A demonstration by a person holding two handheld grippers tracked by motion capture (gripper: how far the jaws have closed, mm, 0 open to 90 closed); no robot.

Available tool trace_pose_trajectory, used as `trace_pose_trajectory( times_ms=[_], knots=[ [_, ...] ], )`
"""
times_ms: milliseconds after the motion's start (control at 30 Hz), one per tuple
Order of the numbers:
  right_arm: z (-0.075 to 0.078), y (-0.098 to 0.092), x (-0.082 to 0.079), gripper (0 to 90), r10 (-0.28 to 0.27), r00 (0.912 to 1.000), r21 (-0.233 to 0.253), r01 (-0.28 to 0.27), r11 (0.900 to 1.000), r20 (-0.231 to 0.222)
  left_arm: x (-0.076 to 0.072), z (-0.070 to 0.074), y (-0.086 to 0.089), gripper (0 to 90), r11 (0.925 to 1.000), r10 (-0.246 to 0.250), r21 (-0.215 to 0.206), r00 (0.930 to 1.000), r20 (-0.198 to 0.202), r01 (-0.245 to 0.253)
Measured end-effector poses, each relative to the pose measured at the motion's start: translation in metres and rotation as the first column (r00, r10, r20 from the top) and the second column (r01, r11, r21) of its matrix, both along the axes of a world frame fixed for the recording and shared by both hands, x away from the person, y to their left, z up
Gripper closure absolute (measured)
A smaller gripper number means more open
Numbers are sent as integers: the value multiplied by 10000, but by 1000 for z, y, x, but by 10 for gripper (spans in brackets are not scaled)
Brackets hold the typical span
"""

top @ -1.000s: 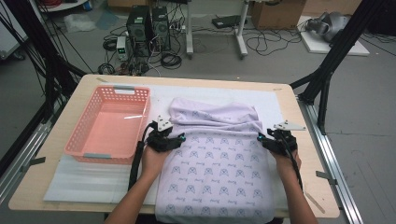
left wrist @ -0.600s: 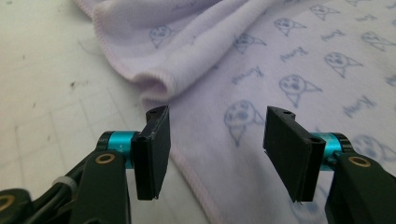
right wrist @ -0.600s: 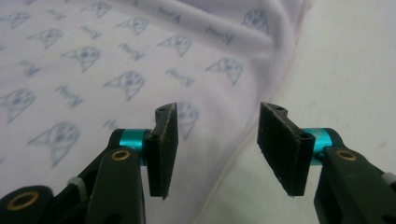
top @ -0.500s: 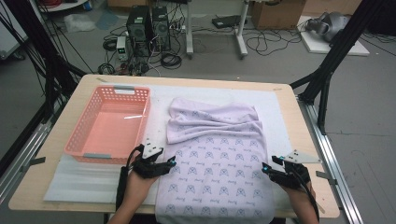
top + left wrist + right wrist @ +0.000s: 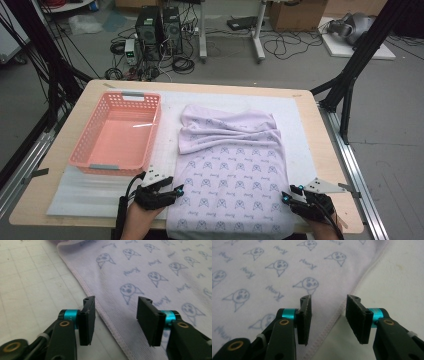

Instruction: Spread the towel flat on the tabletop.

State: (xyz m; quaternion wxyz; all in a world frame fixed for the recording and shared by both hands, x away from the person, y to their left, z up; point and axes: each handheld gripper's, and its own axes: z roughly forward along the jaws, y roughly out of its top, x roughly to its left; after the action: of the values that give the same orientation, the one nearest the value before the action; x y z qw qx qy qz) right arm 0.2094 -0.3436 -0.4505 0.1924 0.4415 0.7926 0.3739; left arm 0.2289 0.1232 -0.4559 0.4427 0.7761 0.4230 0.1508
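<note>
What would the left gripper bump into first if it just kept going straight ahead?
Probably the stitched edge of the lilac printed cloth: the open left gripper straddles that hem, though its height above it is unclear.

Wooden table (image 5: 327, 150); white mat (image 5: 300, 130) directly on it.

High view. A lilac printed cloth (image 5: 232, 170) lies on a white mat (image 5: 100, 192) at table centre, its far end folded back toward 12 o'clock. At 10 o'clock, just beside it, stands a pink basket (image 5: 120, 132). The left gripper (image 5: 172, 192) sits at the cloth's 7 o'clock edge, the right gripper (image 5: 289, 196) at its 5 o'clock edge.
</note>
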Motion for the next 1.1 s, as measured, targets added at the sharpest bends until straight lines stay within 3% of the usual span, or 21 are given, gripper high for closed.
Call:
trace_pose_trajectory(
  times_ms=[67,133,167,233,367,533,867,933,967,1000,1033,1100],
  knots=[
    [-1,-1,-4,640,-85,10000,88,85,9999,28,-5,0,-1,701,9996,86,264,9999,132,-90],
    [-1,-1,-6,783,-31,10000,314,33,9995,-89,-9,0,-3,859,9995,-25,327,9998,201,19],
    [-1,0,-7,847,143,9998,436,-137,9990,-135,-10,0,-4,866,9991,-3,421,9998,221,-6],
    [0,1,-10,862,142,9998,305,-138,9994,-133,-12,1,-5,874,9993,172,344,9998,101,-175],
    [3,-6,-16,866,256,9988,503,-235,9985,-409,-19,4,0,876,9996,17,294,9997,-231,-10],
    [8,-11,-29,865,624,9977,566,-607,9966,-281,-30,8,8,876,9997,-168,139,9987,-475,175],
    [19,-11,-73,865,1490,9885,728,-1467,9865,-273,-76,20,33,876,9952,-959,-247,9940,-524,947],
    [22,-10,-81,836,1606,9868,687,-1589,9849,-204,-80,21,36,853,9928,-1076,-543,9941,-117,1068],
    [23,-10,-82,771,1523,9881,690,-1504,9862,-228,-78,21,36,779,9910,-1115,-742,9938,54,1116],
    [23,-9,-81,670,1361,9905,634,-1345,9889,-215,-73,20,35,606,9915,-1010,-818,9948,109,1015],
    [22,-9,-78,663,1130,9934,631,-1117,9917,-174,-67,19,33,516,9925,-861,-870,9963,35,861],
    [22,-7,-70,647,895,9959,665,-887,9938,-92,-57,18,28,497,9938,-708,-846,9974,119,716]
  ],
)
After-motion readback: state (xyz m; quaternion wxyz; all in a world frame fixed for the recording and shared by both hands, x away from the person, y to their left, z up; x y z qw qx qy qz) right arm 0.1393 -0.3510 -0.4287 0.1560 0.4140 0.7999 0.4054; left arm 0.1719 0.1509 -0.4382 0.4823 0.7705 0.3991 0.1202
